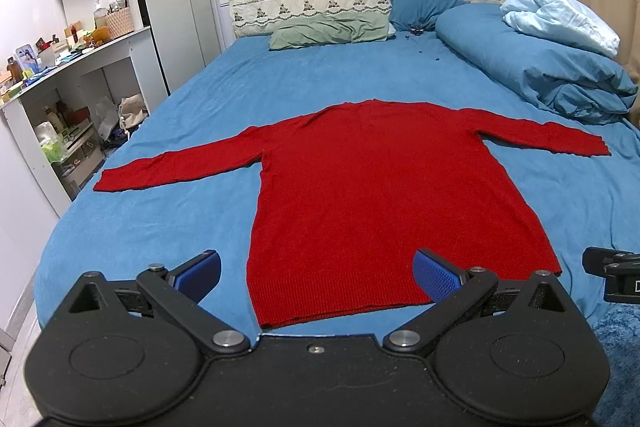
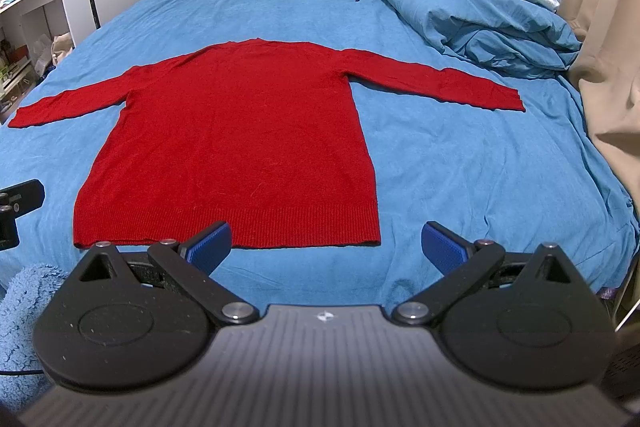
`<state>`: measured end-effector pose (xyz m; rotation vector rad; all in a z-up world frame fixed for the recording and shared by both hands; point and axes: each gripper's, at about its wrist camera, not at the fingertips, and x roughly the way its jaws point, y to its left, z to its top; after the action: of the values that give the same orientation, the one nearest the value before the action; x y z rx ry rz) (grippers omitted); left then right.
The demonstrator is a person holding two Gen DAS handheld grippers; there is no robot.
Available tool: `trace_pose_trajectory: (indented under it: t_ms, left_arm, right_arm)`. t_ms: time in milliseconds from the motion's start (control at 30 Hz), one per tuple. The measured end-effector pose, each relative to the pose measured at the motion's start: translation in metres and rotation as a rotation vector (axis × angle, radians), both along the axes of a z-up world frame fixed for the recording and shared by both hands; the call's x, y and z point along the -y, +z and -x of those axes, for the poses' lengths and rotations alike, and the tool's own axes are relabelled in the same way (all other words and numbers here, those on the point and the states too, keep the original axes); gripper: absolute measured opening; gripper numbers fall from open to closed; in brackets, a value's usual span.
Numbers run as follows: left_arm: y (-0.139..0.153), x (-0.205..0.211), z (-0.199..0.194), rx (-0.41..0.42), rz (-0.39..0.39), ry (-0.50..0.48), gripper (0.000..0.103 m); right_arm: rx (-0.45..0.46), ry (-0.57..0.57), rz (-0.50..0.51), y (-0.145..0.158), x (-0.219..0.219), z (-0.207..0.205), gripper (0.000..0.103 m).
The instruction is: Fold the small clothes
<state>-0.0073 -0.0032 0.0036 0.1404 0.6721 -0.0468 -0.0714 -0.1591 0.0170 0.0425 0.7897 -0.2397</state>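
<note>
**Sweater spread flat, first fold not yet begun**

A red long-sleeved knit sweater lies flat on the blue bed sheet, sleeves stretched straight out to either side, ribbed hem nearest the claws and neckline farthest ahead. Nothing is folded — this looks like the opening step, with the garment laid out and both claws hovering short of it.

The left gripper has its blue-padded jaws spread wide and holds nothing; the hem's left half lies just ahead of it and between its fingers. The right gripper is likewise spread and empty, with the hem's right corner just ahead of its left finger and bare sheet in front of its right one.

The next move probably calls for a sleeve fold: each claw travelling forward and outward to its own side's cuff, well ahead of it, pinching the knit edge without catching the sheet beneath — then carrying it inward across the body.
</note>
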Motion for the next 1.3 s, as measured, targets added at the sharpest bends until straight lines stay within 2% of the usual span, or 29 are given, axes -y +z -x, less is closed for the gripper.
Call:
trace_pose_trajectory:
  t_ms: [1300]
  left_arm:
    - [0.0016, 0.0016, 0.0022, 0.012, 0.011, 0.008, 0.103]
  right_arm:
    - [0.0, 0.002, 0.007, -0.0006, -0.0001, 0.0011, 0.103]
